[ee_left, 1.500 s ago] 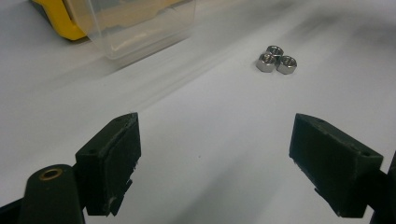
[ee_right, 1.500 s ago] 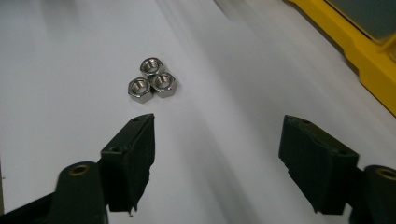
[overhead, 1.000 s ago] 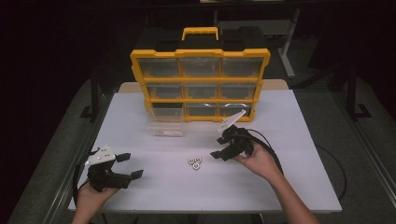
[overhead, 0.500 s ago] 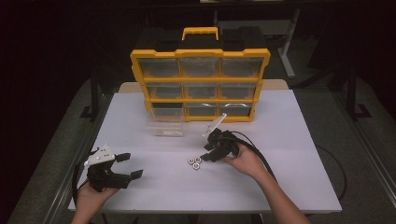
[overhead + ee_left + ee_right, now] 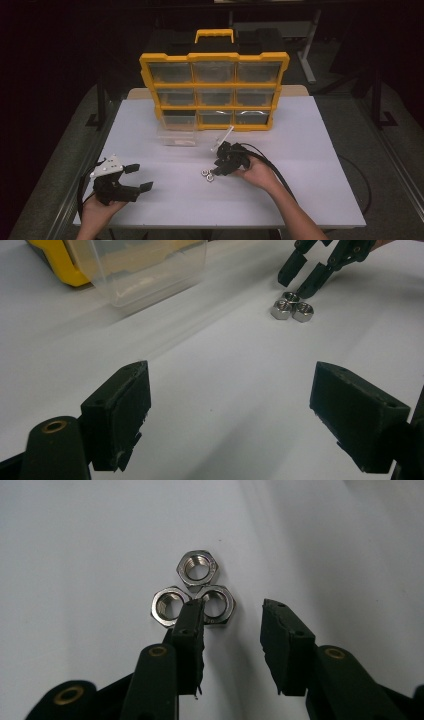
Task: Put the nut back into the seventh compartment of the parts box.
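Hovering right gripper (image 5: 232, 617) over three hex nuts (image 5: 192, 592) on table (image 5: 310, 150), fingers (image 5: 192, 625) narrowly parted, holding nothing. Resting left gripper (image 5: 134, 178), fingers spread wide, empty.

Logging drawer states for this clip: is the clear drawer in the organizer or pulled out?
Out. The clear drawer sits on the table in front of the yellow organizer, whose bottom-left slot looks dark.

3 shiny metal nuts (image 5: 192, 597) on matt white table (image 5: 75, 540).
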`<state>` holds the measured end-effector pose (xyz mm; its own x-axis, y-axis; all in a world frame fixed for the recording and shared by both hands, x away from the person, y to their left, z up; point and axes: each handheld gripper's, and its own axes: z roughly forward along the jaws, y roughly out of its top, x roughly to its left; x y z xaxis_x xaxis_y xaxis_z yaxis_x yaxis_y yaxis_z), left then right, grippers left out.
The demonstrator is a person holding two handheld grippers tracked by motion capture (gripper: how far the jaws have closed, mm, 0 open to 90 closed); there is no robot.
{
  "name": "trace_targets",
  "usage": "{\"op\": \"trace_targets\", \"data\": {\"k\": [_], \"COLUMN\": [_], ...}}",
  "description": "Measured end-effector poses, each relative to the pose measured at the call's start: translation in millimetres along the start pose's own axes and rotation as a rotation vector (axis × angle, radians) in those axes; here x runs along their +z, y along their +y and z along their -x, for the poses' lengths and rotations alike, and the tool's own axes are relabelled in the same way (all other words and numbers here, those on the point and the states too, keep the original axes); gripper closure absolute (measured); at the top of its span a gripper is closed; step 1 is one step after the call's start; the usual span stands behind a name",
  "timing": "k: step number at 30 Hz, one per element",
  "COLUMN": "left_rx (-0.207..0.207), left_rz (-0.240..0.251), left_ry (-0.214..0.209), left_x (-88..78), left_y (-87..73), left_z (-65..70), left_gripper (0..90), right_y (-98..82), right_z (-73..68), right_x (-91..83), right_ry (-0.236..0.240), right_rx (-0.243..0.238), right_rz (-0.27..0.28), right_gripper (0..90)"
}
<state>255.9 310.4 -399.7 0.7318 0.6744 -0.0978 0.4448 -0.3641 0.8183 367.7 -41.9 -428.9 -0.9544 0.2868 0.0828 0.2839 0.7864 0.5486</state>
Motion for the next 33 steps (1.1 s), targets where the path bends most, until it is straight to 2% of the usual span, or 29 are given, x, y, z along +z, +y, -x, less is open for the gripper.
{"op": "trace_targets", "data": {"k": [9, 11, 19, 22, 29, 33], "left_rx": [-0.005, -0.004, -0.006, -0.005, -0.004, -0.003], "left_rz": [0.004, 0.004, 0.003, 0.004, 0.009, 0.007], "left_ry": [-0.002, -0.003, -0.005, -0.006, -0.006, -0.006], "left_x": [-0.1, -0.5, -0.6, -0.8, -1.4, -1.9], "left_y": [0.0, 0.2, 0.3, 0.4, 0.4, 0.5], "left_z": [-0.2, -0.2, -0.5, -0.3, -0.6, -0.7], "left_gripper": [16.7, 16.7, 16.7, 16.7, 16.7, 16.7], "right_y": [2.9, 5.1, 9.5, 11.1, 10.1, 7.4], "right_z": [-1.9, -2.5, -6.2, -6.3, -1.9, 2.5], "right_x": [5.3, 7.5, 10.3, 10.6, 10.2, 8.8], "right_ry": [0.018, -0.002, -0.047, -0.049, -0.023, 0.003], "right_rx": [-0.010, -0.035, -0.083, -0.089, -0.070, -0.039], "right_rz": [-0.006, -0.010, -0.035, -0.045, -0.034, -0.019], "right_gripper": [61.2, 63.2, 68.1, 68.4, 69.1, 69.1]}}
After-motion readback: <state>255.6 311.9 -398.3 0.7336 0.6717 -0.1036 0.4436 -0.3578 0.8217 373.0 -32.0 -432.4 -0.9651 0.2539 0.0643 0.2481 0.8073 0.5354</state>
